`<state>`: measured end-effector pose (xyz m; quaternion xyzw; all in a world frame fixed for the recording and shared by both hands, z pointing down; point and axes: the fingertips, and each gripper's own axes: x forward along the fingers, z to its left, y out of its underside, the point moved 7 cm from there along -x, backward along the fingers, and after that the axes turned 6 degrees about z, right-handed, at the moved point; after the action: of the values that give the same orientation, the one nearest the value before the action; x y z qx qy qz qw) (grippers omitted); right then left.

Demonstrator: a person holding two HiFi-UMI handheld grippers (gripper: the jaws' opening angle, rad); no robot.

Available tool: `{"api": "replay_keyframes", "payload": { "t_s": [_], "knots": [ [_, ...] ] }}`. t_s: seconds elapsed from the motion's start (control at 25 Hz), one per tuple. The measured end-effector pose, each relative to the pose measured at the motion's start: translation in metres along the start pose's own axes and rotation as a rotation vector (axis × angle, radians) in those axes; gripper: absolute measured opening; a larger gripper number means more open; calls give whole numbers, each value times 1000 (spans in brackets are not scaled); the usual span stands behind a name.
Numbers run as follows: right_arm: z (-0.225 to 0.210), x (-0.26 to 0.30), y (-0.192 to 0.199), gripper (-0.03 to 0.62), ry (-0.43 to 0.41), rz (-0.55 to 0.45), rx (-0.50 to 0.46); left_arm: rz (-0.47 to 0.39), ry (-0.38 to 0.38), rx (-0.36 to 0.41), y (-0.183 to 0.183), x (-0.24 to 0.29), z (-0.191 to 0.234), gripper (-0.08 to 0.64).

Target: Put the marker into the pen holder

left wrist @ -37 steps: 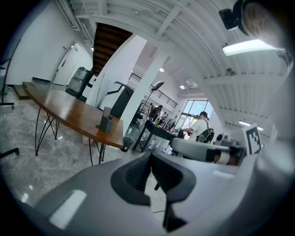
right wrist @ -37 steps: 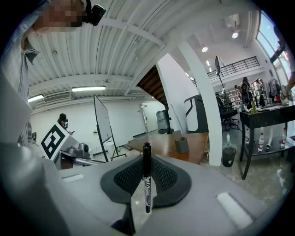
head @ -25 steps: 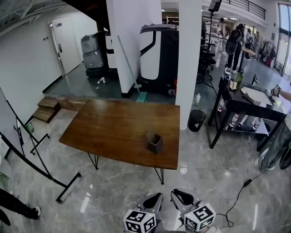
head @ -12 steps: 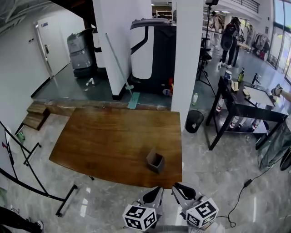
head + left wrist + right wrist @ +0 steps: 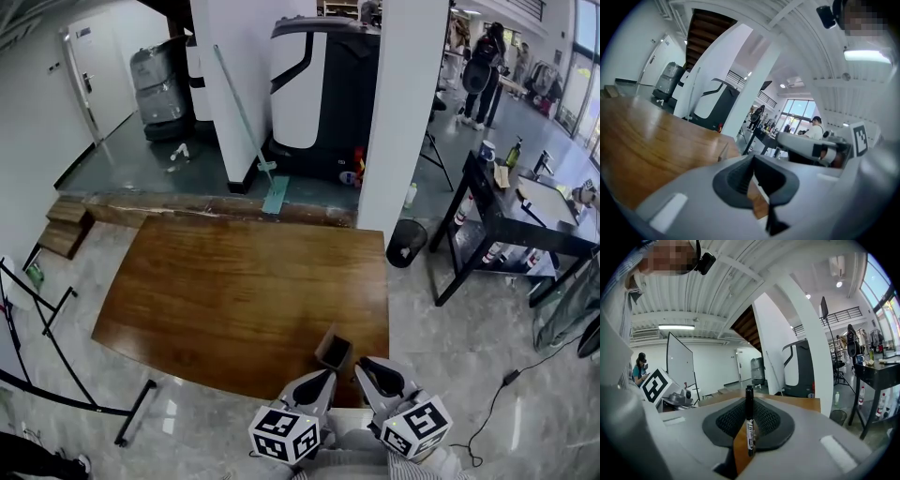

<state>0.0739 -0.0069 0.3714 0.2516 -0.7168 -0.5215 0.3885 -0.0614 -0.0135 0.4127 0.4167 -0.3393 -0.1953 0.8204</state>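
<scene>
A dark, open-topped pen holder [image 5: 334, 349] stands on the brown wooden table [image 5: 225, 291], close to its near right edge. Both grippers hover side by side just short of that edge. My right gripper [image 5: 375, 368] is shut on a black marker [image 5: 749, 425] with a white label, which stands upright between the pads [image 5: 768, 420] in the right gripper view. The marker does not show in the head view. My left gripper [image 5: 323, 381] holds nothing and its pads meet [image 5: 753, 176]. The holder [image 5: 723, 152] shows small ahead of it in the left gripper view.
A white pillar [image 5: 403, 112] rises behind the table's far right corner, with a black bin [image 5: 405, 244] at its foot. A black side table [image 5: 511, 220] with bottles stands to the right. Black stand legs [image 5: 66, 394] cross the floor at left. People stand far back.
The view has come up to the table. The pen holder, once mid-frame, now lies just ahead of both grippers. The grippers keep their places in the head view.
</scene>
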Motion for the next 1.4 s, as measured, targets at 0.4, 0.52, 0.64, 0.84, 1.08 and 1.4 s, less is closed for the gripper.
{"api": "replay_keyframes", "payload": {
  "t_s": [0.4,0.52,0.64,0.84,1.08,1.4],
  "knots": [
    [-17,22,0,41,-29,42,15,16,-9,-50,-5,15,16,8],
    [-23,25,-6,41,-43,45,11,16,-14,-49,-10,18,14,8],
    [-28,28,-11,41,-53,51,11,22,-27,-63,-10,20,14,8],
    [-36,36,-9,41,-67,74,21,26,-54,-103,-5,24,17,8],
    [-43,50,-3,41,-83,93,34,53,-80,-151,8,28,26,8],
    [-46,80,2,41,-113,121,34,78,-107,-221,17,33,45,8]
  ]
}}
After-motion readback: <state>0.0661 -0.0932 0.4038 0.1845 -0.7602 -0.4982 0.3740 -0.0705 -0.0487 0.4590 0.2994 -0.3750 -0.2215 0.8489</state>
